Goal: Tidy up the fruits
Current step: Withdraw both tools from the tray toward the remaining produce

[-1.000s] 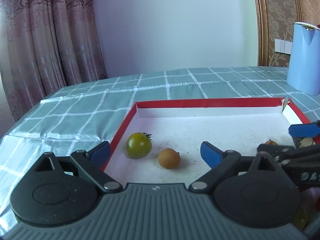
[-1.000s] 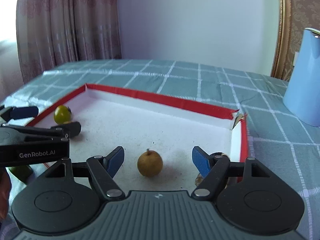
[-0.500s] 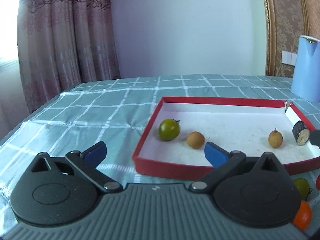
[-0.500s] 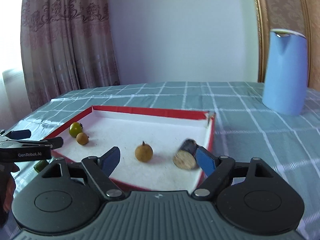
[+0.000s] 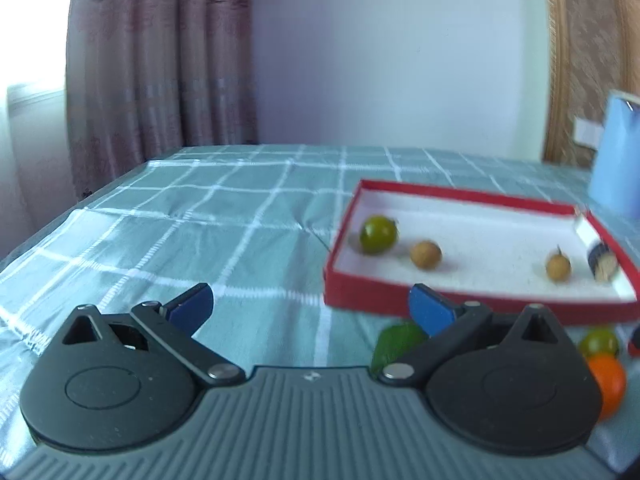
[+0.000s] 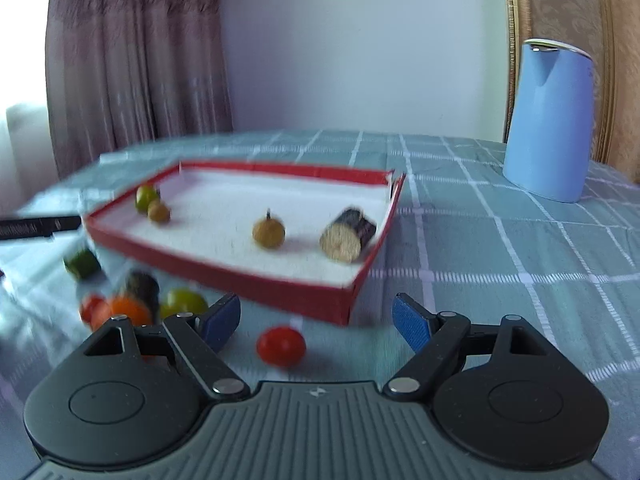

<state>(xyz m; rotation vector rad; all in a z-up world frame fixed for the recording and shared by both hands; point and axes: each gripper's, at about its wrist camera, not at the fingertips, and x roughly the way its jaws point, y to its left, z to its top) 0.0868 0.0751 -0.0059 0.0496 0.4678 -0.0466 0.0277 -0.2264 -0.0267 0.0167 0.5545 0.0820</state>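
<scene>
Left gripper (image 5: 310, 306): we found its jaws spread wide over bare checked cloth, nothing between them; they had just been opening
Right gripper (image 6: 316, 322): we saw it spread too, jaws just widened; a red tomato (image 6: 281, 346) lay on the cloth between its blue pads, untouched
Red tray (image 6: 224, 272): we noted a white floor and four pieces inside
In tray: green tomato (image 5: 378, 234) beside a brown round fruit (image 5: 426, 255) at the left end; stemmed brown fruit (image 6: 269, 232) and a cut dark-skinned stub (image 6: 347, 234) at the right end
Loose fruit: we counted an orange one (image 6: 128, 310), a yellow-green one (image 6: 184, 302) and a green piece (image 6: 82, 264) on the cloth in front of the tray
Blue jug (image 6: 548, 120): upright, well apart from the tray
</scene>
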